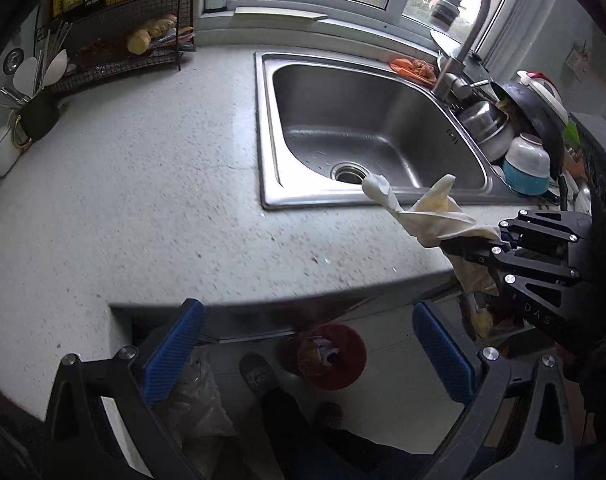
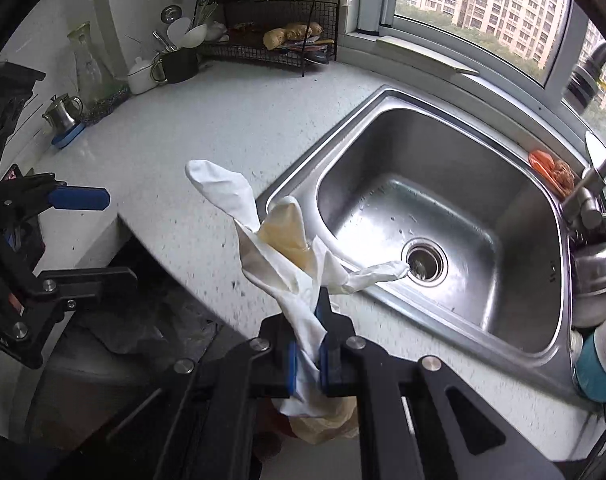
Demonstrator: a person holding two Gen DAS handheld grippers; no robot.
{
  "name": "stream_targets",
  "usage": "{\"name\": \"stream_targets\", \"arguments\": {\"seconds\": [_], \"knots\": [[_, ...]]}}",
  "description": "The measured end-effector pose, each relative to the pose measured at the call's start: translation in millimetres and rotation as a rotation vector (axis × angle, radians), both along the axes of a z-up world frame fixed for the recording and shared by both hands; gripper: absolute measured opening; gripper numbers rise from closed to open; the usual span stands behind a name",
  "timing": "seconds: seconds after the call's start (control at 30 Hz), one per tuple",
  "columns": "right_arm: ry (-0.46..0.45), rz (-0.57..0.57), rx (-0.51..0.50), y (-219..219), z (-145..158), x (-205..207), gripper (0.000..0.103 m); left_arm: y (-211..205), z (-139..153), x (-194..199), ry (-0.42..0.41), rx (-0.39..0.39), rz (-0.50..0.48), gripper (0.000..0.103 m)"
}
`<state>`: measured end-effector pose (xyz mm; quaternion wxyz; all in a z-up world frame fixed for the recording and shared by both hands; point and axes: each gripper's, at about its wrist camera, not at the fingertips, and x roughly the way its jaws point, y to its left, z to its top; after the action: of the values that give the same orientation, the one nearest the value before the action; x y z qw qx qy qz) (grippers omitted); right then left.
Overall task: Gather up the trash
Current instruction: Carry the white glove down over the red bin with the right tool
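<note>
Two grippers are hanging over the countertop (image 1: 143, 200) edge: right gripper (image 2: 309, 344) is clamping a white disposable glove (image 2: 279, 256) beside the sink (image 2: 443, 248); left gripper (image 1: 303, 356) is standing wide, empty.

The right gripper (image 2: 308, 344) points steeply downward, its two blue-padded jaws pressed together — clamped on a crumpled white glove (image 2: 279, 264) that sticks out ahead of the tips and hangs below them. The left gripper (image 1: 307, 356) also tilts downward, its blue pads (image 1: 174, 354) standing wide apart with nothing between them. Seen from the left one, the right gripper (image 1: 503, 240) sits off to its right and slightly ahead; from the right one, a blue pad (image 2: 79, 198) of the left shows off to its left — the two well apart.
</note>
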<state>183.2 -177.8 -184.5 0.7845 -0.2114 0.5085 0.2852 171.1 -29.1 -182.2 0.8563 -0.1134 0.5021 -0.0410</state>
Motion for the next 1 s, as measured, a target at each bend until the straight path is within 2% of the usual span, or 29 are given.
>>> {"name": "stream_targets", "arguments": {"seconds": [0.27,0.43,0.53,0.7,1.0], "knots": [[0.056,-0.05,-0.01,-29.8,-22.8,-43.2,0.007,-39.3,-28.0,-27.8,0.05,0.005,-0.064,0.103],[0.099,-0.091,-0.02,-39.7,-44.4,-60.6,0.007,-47.2,-59.0,-31.3,0.099,0.002,-0.09,0.103],[0.095,-0.1,-0.037,-39.2,-61.3,-68.9,0.007,-47.9,-85.2,-33.1,0.12,-0.02,-0.099,0.103],[0.136,-0.114,-0.067,-47.2,-110.5,-78.4,0.007,-52.3,-135.6,-33.4,0.177,-0.011,-0.095,0.103],[0.193,-0.159,-0.108,-70.8,-207.2,-68.8,0.007,-66.7,-233.4,-19.0,0.215,0.014,-0.092,0.103]]}}
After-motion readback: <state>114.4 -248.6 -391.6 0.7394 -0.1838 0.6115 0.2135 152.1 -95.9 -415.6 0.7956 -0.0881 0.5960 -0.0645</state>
